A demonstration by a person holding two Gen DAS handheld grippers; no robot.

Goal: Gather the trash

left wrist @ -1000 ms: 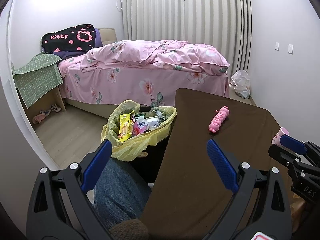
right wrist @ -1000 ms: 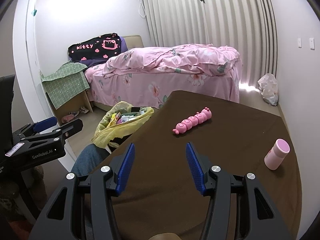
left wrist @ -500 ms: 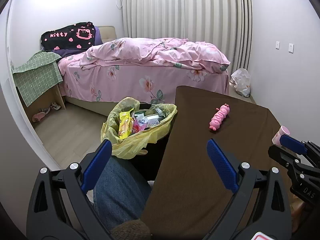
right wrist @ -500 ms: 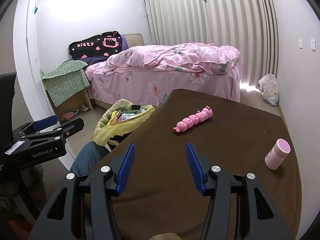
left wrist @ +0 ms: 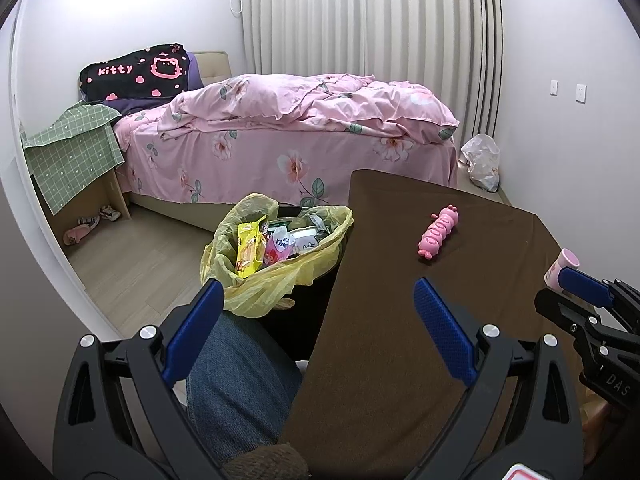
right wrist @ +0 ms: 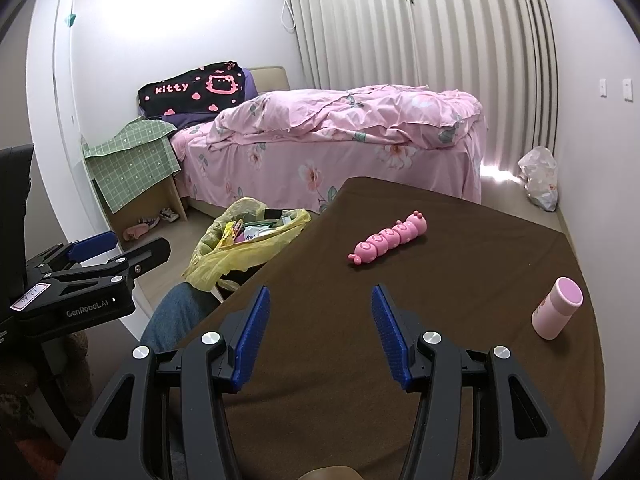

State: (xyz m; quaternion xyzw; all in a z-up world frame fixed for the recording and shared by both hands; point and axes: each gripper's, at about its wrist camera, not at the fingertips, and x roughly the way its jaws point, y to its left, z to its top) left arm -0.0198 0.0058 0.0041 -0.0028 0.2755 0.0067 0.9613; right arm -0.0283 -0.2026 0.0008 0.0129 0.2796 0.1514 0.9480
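A black bin with a yellow liner (left wrist: 276,272) stands on the floor left of the brown table (left wrist: 420,340); it holds snack wrappers and packets. It also shows in the right wrist view (right wrist: 244,248). My left gripper (left wrist: 316,304) is open and empty, held over the table's left edge and the person's knee, short of the bin. My right gripper (right wrist: 318,320) is open and empty above the table's near part. A pink caterpillar toy (right wrist: 388,238) and a pink cup (right wrist: 556,308) sit on the table.
A bed with pink floral bedding (left wrist: 300,136) fills the back. A cardboard box under a green cloth (left wrist: 76,160) stands at left. A white plastic bag (left wrist: 482,162) lies by the curtain. The person's jeans-clad knee (left wrist: 236,380) is below the left gripper.
Both views have drifted slightly downward and back; the bin and toy sit a little lower in frame. Both grippers stay open and empty.
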